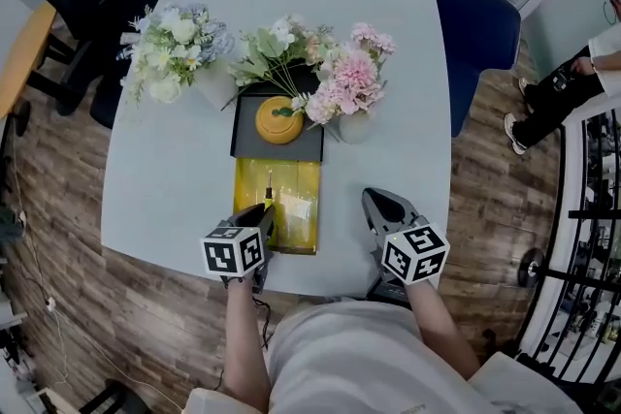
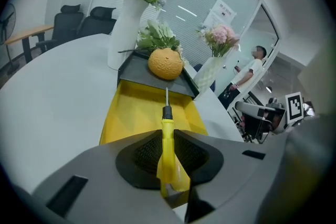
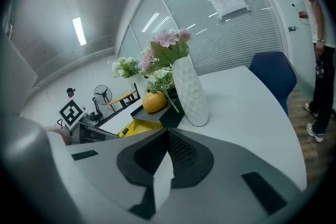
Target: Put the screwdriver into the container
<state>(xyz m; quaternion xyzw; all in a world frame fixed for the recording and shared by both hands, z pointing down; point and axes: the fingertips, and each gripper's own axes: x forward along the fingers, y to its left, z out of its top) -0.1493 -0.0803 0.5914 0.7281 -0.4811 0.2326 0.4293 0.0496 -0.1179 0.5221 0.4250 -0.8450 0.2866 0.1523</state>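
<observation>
Left tongs (image 2: 168, 136) clamp the yellow screwdriver (image 2: 167, 112) over the yellow container (image 2: 131, 113), not yet released; right tongs (image 3: 167, 132) closed, empty.

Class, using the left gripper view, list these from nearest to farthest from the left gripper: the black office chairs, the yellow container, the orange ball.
1. yellow container: directly ahead, closest.
2. orange ball: on the dark tray behind the container.
3. black office chairs: far left background.
</observation>
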